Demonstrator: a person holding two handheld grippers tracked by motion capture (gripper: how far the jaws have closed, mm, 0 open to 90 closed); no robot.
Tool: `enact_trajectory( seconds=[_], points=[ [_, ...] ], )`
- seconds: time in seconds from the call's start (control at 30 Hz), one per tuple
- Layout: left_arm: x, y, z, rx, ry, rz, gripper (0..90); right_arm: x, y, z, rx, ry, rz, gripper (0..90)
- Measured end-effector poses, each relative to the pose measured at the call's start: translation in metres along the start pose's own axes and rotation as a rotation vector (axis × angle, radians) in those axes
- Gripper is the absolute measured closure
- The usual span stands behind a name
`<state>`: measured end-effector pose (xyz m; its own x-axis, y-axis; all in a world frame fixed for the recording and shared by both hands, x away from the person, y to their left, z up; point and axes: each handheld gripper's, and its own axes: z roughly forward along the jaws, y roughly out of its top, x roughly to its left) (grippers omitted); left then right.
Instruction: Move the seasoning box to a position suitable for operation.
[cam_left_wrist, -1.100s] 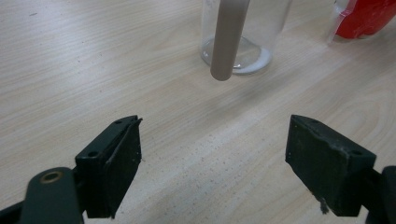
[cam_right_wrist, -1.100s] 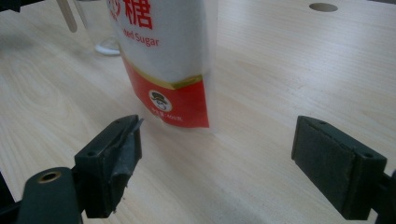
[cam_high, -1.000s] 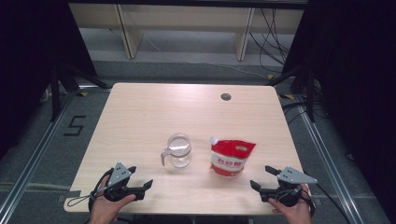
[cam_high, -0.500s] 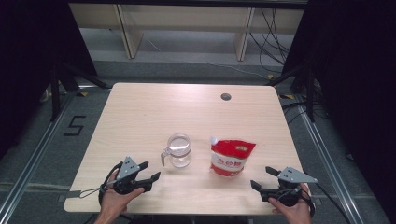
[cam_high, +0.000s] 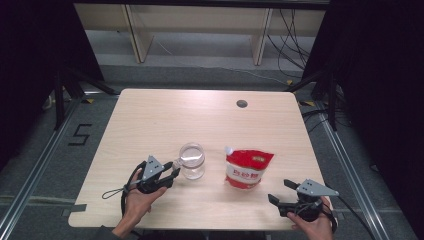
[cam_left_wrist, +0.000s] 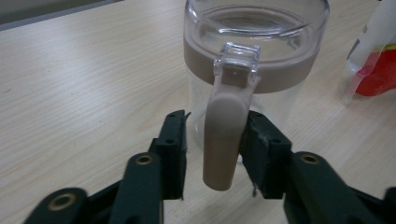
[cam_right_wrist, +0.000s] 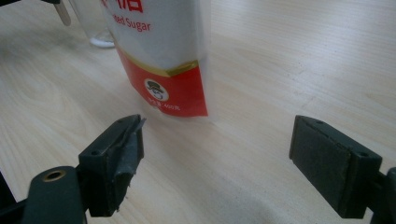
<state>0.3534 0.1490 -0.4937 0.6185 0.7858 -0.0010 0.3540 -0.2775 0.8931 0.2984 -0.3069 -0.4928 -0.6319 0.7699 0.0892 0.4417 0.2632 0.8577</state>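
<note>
Since the earlier frames, the left claw has travelled across the surface to the clear glass jug, and its jaws have just been closing, with the jug's beige handle now between them. Seen from the left gripper view, the handle hangs upright directly ahead of the claw; the jaw on one side touches it, while a narrow gap remains beside the other jaw, so the handle is straddled but not yet clenched. The jug stands upright just beyond the jaw tips, with a beige band around its top and a clear lid. Off to the far side of the jug from the left claw lies a red and white sugar pouch, close to the jug but not touching it. The right claw has stayed where it was, resting low near the front edge of the surface in the person's right hand. Its jaws stand wide apart and hold nothing. In the right gripper view the sugar pouch sits just ahead of the released jaws, nearer the one on the left of that view, with bare wood between the jaws.
</note>
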Motion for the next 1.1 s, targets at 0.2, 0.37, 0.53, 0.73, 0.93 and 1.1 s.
enact_trajectory(
  seconds=[0.2, 0.37, 0.53, 0.73, 0.93, 1.1],
  points=[
    [0.002, 0.000, -0.001, 0.003, 0.001, 0.029, 72.9, 0.000, 0.000, 0.000, 0.000, 0.006, 0.003, 19.2],
    [0.012, -0.002, -0.004, 0.003, 0.044, 0.017, 74.3, -0.001, 0.000, 0.000, -0.008, -0.003, -0.017, 19.4],
    [0.018, -0.002, -0.004, 0.006, 0.027, 0.028, 75.0, 0.000, 0.000, 0.001, -0.002, 0.003, -0.005, 20.1],
    [0.020, -0.005, -0.007, -0.007, -0.042, 0.054, 75.0, 0.000, 0.000, 0.000, 0.004, 0.008, -0.006, 20.4],
    [0.011, -0.008, -0.012, -0.010, -0.123, 0.088, 74.9, -0.001, 0.000, 0.000, 0.000, 0.007, -0.015, 20.5],
    [0.002, -0.010, -0.017, -0.008, -0.159, 0.098, 74.9, -0.001, 0.000, -0.001, 0.007, 0.019, -0.012, 21.0]
  ],
)
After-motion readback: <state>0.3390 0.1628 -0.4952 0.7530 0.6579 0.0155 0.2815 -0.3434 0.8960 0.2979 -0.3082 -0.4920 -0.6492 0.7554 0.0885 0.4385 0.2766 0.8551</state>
